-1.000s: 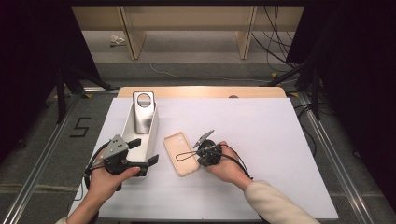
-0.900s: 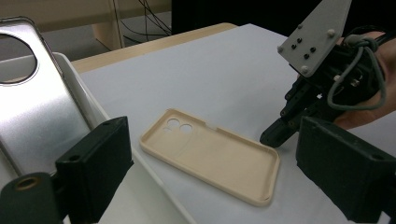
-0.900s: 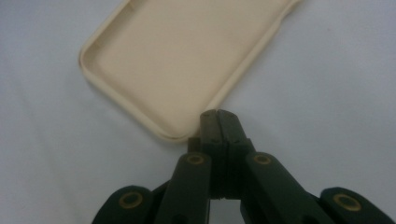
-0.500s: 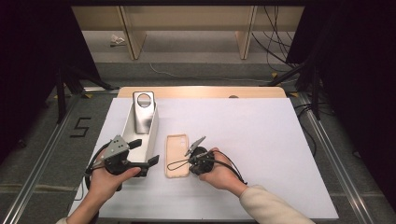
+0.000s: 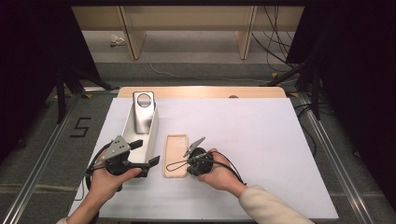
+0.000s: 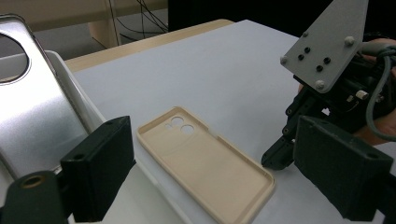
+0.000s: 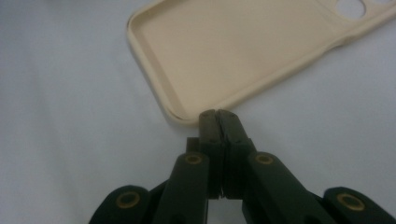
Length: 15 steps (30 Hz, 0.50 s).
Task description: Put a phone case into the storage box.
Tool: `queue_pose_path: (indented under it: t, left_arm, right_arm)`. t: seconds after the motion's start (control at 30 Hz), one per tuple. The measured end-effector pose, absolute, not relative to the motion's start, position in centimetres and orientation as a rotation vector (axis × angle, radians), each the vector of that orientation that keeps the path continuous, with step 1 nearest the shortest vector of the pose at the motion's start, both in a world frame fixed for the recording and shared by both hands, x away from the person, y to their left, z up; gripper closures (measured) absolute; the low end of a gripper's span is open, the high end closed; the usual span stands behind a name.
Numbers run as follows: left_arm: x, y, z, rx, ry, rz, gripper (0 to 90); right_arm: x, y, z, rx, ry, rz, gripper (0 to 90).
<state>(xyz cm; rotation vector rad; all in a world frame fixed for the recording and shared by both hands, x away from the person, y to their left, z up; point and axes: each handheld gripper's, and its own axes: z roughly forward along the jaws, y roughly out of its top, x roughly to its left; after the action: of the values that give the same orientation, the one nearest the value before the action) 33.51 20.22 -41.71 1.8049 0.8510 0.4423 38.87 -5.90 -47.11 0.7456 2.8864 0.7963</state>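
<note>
A beige phone case [image 5: 175,153] lies open side up on the white table top, camera holes at its far end [image 6: 205,163] [image 7: 233,51]. My right gripper [image 5: 187,166] is shut with nothing between its jaws, and its tips [image 7: 218,114] touch the case's near right corner. It also shows past the case in the left gripper view [image 6: 274,158]. My left gripper [image 5: 145,152] is open to the left of the case, its jaws [image 6: 217,140] pointing across the case and apart from it. A silver phone [image 5: 142,114] [image 6: 32,107] leans in a white stand [image 5: 152,135].
The white stand sits close to the left of the case, right by my left gripper. The table's wooden back edge [image 5: 201,92] runs behind. Open white surface [image 5: 271,140] stretches to the right. A cable loop [image 5: 175,164] from the right gripper lies over the case's near end.
My right gripper has moved left and nearer to me, from the case's right edge to its near right corner. The case has turned from tilted to straighter. The left gripper stayed put.
</note>
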Motion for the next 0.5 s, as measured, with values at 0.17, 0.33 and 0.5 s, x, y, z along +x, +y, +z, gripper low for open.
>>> queue_pose_path:
  t: [0.17, 0.33, 0.5]
  left_arm:
    - [33.5, 20.2, -41.7, 1.809, 0.846, 0.44, 12.3]
    - [33.5, 20.1, -41.7, 1.817, 0.842, 0.441, 13.6]
    - [33.3, 19.7, -41.6, 1.884, 0.82, 0.474, 16.5]
  right_arm:
    - [38.9, -5.8, -47.1, 0.735, 2.893, 0.819, 89.4]
    - [38.8, -5.9, -46.9, 0.735, 2.881, 0.841, 85.4]
    - [39.1, -7.6, -45.6, 0.694, 2.825, 0.878, 59.3]
